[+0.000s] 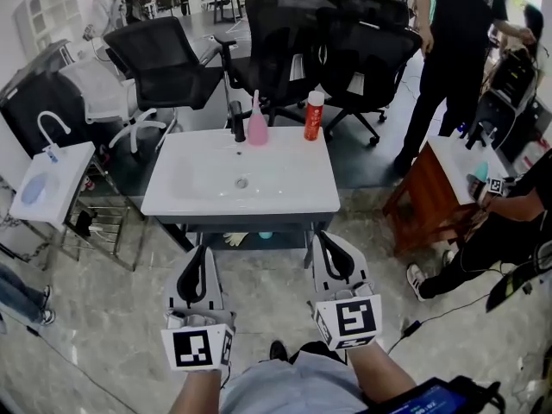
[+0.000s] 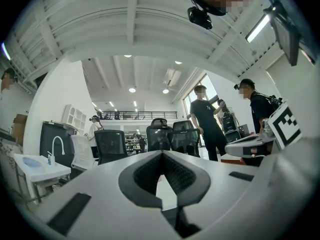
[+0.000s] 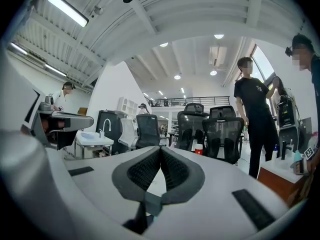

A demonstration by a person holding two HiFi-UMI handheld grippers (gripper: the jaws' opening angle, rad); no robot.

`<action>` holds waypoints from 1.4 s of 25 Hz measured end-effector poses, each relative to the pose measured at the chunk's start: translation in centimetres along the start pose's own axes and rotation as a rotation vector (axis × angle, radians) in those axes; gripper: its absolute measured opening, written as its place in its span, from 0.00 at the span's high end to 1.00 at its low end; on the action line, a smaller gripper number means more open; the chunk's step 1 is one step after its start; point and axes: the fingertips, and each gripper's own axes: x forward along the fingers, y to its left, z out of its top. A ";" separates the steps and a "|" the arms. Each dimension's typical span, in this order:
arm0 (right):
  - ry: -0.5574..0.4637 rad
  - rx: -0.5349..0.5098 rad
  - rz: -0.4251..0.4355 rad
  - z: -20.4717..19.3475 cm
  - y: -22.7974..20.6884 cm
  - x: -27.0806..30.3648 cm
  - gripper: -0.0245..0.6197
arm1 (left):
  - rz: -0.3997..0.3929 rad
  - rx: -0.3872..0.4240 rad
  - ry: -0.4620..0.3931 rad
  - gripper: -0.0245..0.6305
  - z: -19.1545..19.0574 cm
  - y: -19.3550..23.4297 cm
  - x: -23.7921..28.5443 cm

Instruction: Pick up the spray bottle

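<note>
A pink spray bottle (image 1: 258, 122) stands upright at the back edge of a white sink unit (image 1: 198, 198), just right of its black faucet (image 1: 237, 121). A red can with a white cap (image 1: 314, 116) stands a little further right; the right gripper view also catches the can (image 3: 198, 148). Both grippers hang in front of the unit's near edge, well short of the bottle. My left gripper (image 1: 201, 254) (image 2: 161, 153) has its jaws together with nothing between them. My right gripper (image 1: 330, 241) (image 3: 160, 149) is shut and empty too.
Black office chairs (image 1: 285, 33) crowd behind the sink unit. A second small white sink (image 1: 47, 184) stands at the left, a brown wooden stand (image 1: 431, 188) at the right. A person in black (image 1: 457, 50) stands at the back right; another crouches at the right edge.
</note>
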 end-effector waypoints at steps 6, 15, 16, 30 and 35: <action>0.019 -0.001 -0.010 -0.7 -0.3 2.9 0.94 | -0.023 -0.018 0.027 0.94 -2.0 1.1 3.1; 0.045 0.032 -0.008 -2.5 -2.6 8.1 0.94 | -0.040 -0.002 0.091 0.94 -5.1 1.4 8.8; 0.041 0.034 -0.007 -2.4 -2.9 8.8 0.94 | -0.044 0.001 0.098 0.94 -5.4 1.4 9.6; 0.008 0.065 0.031 -0.4 -10.9 22.2 0.94 | -0.044 0.049 0.161 0.94 -6.3 1.5 24.7; -0.021 0.063 0.056 0.8 -12.8 26.6 0.94 | -0.025 0.069 0.154 0.94 -5.7 2.3 28.9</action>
